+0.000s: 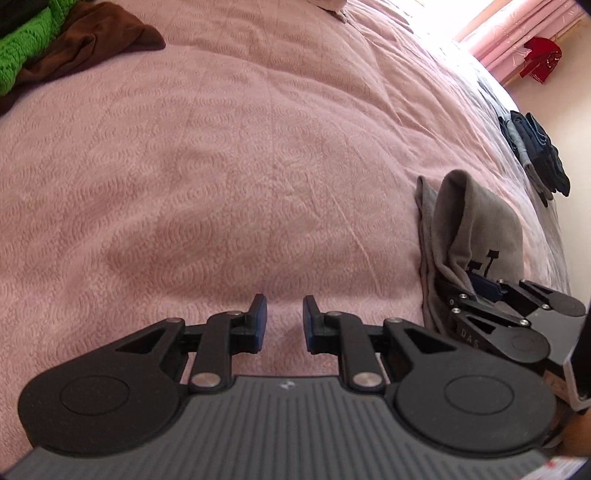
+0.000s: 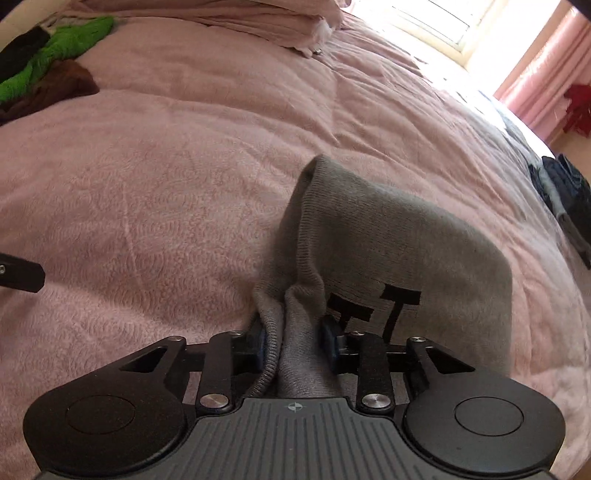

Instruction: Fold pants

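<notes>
The grey pants [image 2: 388,240], with a black print near the hem, are bunched and lifted off the pink bedspread [image 2: 166,184]. My right gripper [image 2: 293,332] is shut on a ribbed fold of them, and the cloth drapes forward and to the right. In the left wrist view the same pants [image 1: 476,221] hang at the right, with the right gripper [image 1: 476,288] clamped on their lower part. My left gripper [image 1: 284,323] hovers low over bare bedspread [image 1: 221,166], left of the pants, open with nothing between its blue-padded fingers. One tip of it shows in the right wrist view [image 2: 22,275].
A pile of green [image 1: 22,48] and brown clothes [image 1: 103,33] lies at the far left of the bed. Dark blue folded garments [image 1: 535,155] sit at the bed's right edge. A pillow [image 2: 266,26] lies at the head. Pink curtains [image 2: 546,74] hang by a bright window.
</notes>
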Demonstrator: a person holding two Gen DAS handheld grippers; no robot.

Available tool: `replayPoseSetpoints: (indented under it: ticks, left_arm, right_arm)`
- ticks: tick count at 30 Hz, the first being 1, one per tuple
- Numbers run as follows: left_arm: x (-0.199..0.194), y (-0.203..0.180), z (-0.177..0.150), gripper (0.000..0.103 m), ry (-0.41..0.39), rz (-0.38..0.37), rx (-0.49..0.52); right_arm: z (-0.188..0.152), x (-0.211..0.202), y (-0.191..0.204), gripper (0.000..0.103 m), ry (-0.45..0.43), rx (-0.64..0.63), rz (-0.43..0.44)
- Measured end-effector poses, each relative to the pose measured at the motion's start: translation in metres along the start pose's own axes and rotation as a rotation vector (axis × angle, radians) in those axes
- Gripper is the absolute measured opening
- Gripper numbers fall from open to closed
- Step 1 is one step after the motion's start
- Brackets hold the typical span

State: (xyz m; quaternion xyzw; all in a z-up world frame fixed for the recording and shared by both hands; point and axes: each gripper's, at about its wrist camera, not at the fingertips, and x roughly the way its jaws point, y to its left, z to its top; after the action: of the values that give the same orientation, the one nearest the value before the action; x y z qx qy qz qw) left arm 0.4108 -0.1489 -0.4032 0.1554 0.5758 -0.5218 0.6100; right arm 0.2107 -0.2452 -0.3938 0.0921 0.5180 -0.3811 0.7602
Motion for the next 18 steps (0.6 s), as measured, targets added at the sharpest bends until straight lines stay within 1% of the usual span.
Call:
replayPoseSetpoints:
  ticks: [1, 3, 4, 5, 7, 8, 10, 11, 12, 13, 14, 15, 17, 18]
  left_arm:
    - [0.000, -0.002, 0.000, 0.015, 0.005, -0.010, -0.003]
    - [0.000, -0.009, 0.002, 0.015, 0.016, -0.049, -0.010]
    - [-0.001, -0.016, 0.003, 0.015, 0.018, -0.075, -0.009]
    - [-0.002, -0.025, 0.004, 0.015, 0.022, -0.106, -0.004]
    - [-0.002, -0.043, 0.006, 0.015, 0.034, -0.175, 0.003]
    - [0.001, -0.053, 0.007, 0.016, 0.044, -0.214, 0.003]
    - [0.009, -0.071, 0.009, 0.023, 0.072, -0.288, 0.002]
    - [0.016, -0.081, 0.009, 0.029, 0.086, -0.322, 0.002]
    - [0.021, -0.087, 0.008, 0.034, 0.097, -0.346, 0.001]
    - [0.029, -0.096, 0.006, 0.037, 0.116, -0.369, -0.003]
    - [0.037, -0.103, 0.004, 0.041, 0.134, -0.374, -0.006]
    - [0.042, -0.109, 0.002, 0.042, 0.138, -0.369, -0.008]
    - [0.050, -0.119, 0.001, 0.043, 0.138, -0.372, -0.005]
    - [0.051, -0.125, 0.000, 0.043, 0.131, -0.364, 0.006]
  right_arm:
    - [0.000, -0.008, -0.004, 0.035, -0.006, -0.003, 0.029]
    - [-0.004, -0.029, -0.015, 0.051, -0.042, 0.026, 0.109]
    - [-0.008, -0.043, -0.020, 0.053, -0.066, 0.044, 0.139]
    - [-0.011, -0.055, -0.027, 0.054, -0.078, 0.057, 0.151]
    - [-0.022, -0.068, -0.049, 0.054, -0.088, 0.106, 0.142]
    - [-0.032, -0.075, -0.065, 0.054, -0.088, 0.147, 0.122]
    - [-0.050, -0.080, -0.101, 0.054, -0.074, 0.252, 0.094]
    - [-0.062, -0.078, -0.122, 0.054, -0.064, 0.322, 0.086]
    - [-0.073, -0.074, -0.142, 0.054, -0.048, 0.391, 0.078]
    - [-0.083, -0.068, -0.161, 0.054, -0.019, 0.455, 0.073]
    - [-0.093, -0.062, -0.178, 0.054, 0.008, 0.527, 0.073]
    - [-0.103, -0.056, -0.193, 0.054, 0.022, 0.599, 0.083]
    - [-0.124, -0.045, -0.221, 0.054, 0.042, 0.754, 0.134]
    - [-0.134, -0.041, -0.231, 0.054, 0.051, 0.826, 0.175]
